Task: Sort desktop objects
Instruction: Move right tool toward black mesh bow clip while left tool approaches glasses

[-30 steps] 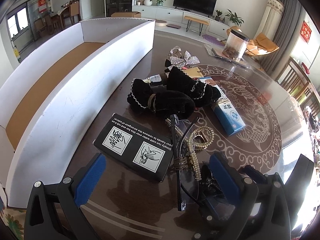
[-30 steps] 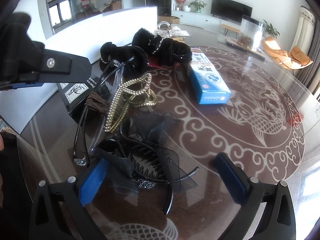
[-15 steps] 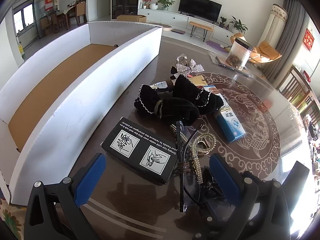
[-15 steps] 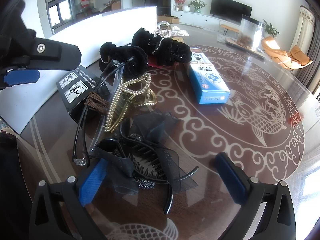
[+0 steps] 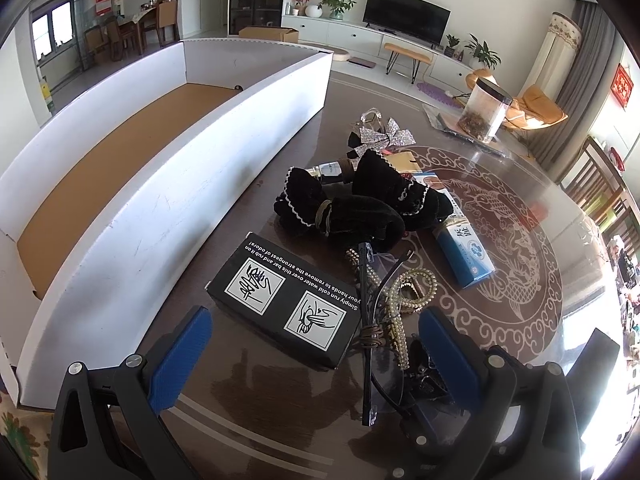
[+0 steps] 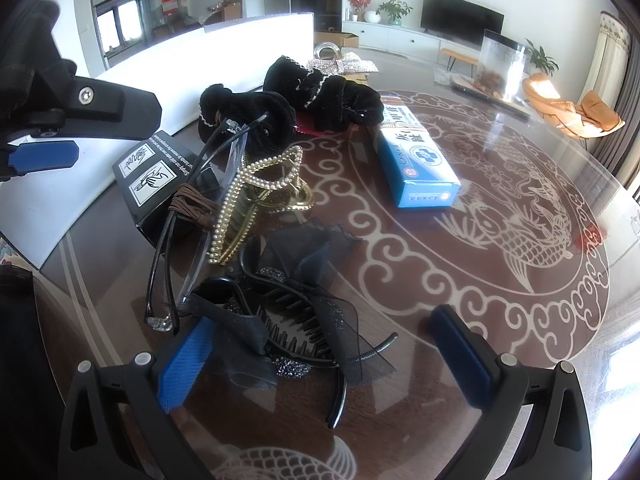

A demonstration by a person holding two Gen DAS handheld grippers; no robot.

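A pile of small objects lies on the glass table. A black box with hand-wash pictures lies in front of my open, empty left gripper. Black-framed glasses, a pearl hair claw, black velvet scrunchies and a blue box lie beside it. My right gripper is open and empty, with a black mesh-bow hair claw between its fingers. The left gripper also shows in the right wrist view.
A long white tray with a brown floor stands along the left side of the table. A silver glitter bow and a clear jar stand farther back. The table has a white dragon pattern.
My left gripper has risen and pulled back a little, so the black box and the tray look smaller. The right gripper has stayed in place.
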